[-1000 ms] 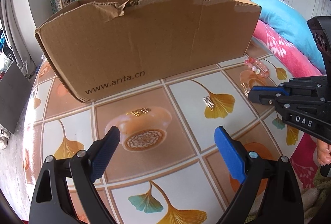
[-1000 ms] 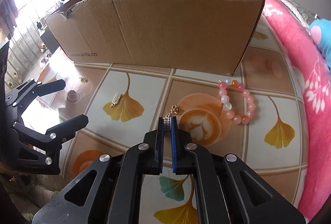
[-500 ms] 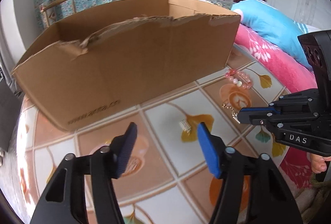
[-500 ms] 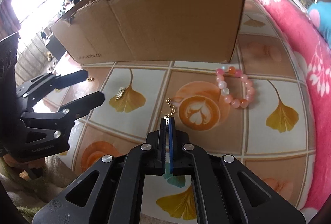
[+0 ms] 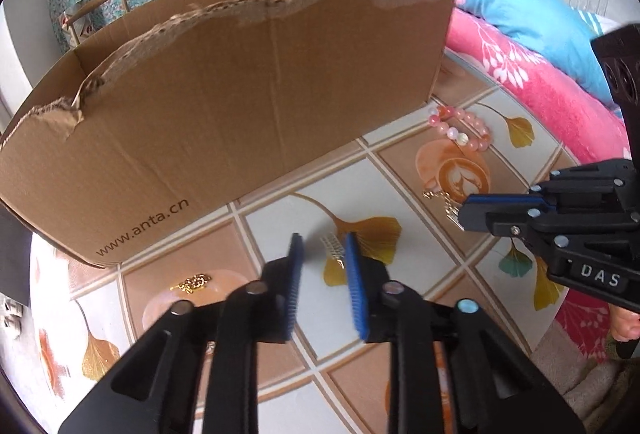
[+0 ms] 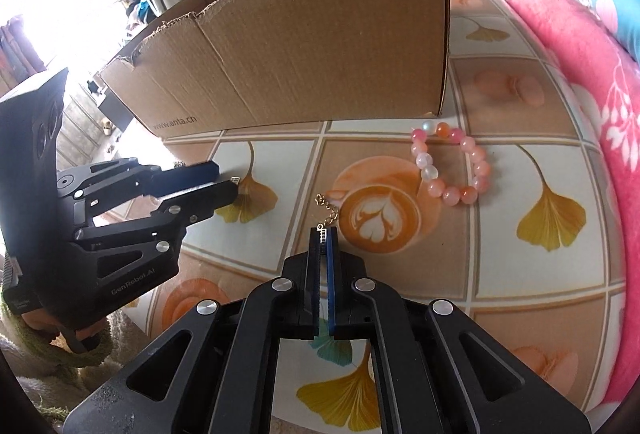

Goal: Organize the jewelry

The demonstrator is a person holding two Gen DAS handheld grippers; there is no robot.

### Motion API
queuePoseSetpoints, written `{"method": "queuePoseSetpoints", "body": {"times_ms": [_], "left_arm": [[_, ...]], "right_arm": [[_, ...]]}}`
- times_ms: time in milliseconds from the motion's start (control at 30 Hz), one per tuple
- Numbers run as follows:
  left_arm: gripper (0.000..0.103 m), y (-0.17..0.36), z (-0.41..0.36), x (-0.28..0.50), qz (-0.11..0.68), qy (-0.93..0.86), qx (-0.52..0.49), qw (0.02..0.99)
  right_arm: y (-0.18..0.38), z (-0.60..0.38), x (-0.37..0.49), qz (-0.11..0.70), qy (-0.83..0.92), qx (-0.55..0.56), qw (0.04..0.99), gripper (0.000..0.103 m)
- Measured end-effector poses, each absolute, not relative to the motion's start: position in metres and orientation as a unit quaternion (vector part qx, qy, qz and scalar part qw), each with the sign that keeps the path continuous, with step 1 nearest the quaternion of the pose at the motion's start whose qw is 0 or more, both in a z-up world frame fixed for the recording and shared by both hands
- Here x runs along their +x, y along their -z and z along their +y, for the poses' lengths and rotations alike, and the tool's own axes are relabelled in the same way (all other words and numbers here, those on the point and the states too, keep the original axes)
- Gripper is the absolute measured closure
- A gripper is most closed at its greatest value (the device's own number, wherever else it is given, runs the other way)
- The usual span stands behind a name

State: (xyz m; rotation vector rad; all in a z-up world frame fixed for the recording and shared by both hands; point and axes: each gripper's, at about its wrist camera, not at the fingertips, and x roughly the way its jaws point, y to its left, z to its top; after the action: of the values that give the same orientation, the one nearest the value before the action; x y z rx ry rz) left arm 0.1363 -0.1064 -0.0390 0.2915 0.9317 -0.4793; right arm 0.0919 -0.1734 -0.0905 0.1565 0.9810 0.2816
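Jewelry is spread across the ginkgo-patterned tablecloth (image 6: 540, 137) in front of the torn cardboard box (image 5: 240, 105). A thin gold chain (image 6: 326, 207) is pinched at one end by the right gripper (image 6: 323, 234), its blue pads pressed tight together, the rest trailing over the latte-art print. The left gripper (image 5: 320, 248) is seen with its jaws just closing, a narrow gap left between them, and a small silver comb-like piece (image 5: 334, 246) is framed in that gap on a yellow leaf; contact cannot be told. A pink bead bracelet (image 6: 452, 163) is left lying near the box's right corner, and a small gold piece (image 5: 192, 282) lies at the near left.
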Motion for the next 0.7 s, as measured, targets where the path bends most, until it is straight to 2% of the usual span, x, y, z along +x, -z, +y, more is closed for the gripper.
{"method": "queuePoseSetpoints", "body": {"times_ms": [233,400,533,567,700], "left_arm": [[0.099,0.040,-0.113,0.133,0.440,0.229,0.153,0.855],[0.099,0.039,-0.113,0.133,0.439,0.231,0.147,0.856],[0.099,0.039,-0.109,0.131,0.437,0.233,0.141,0.858],[0.103,0.038,-0.108,0.130,0.434,0.235,0.138,0.859],[0.103,0.038,-0.100,0.128,0.436,0.236,0.129,0.859]], "right_arm": [[0.088,-0.179,0.091,0.468,-0.136,0.083,0.870,0.101],[0.084,-0.183,0.087,0.465,-0.137,0.089,0.870,0.095],[0.079,-0.183,0.082,0.461,-0.137,0.082,0.873,0.081],[0.078,-0.182,0.082,0.460,-0.138,0.079,0.874,0.081],[0.077,-0.172,0.084,0.460,-0.140,0.057,0.875,0.080]]}}
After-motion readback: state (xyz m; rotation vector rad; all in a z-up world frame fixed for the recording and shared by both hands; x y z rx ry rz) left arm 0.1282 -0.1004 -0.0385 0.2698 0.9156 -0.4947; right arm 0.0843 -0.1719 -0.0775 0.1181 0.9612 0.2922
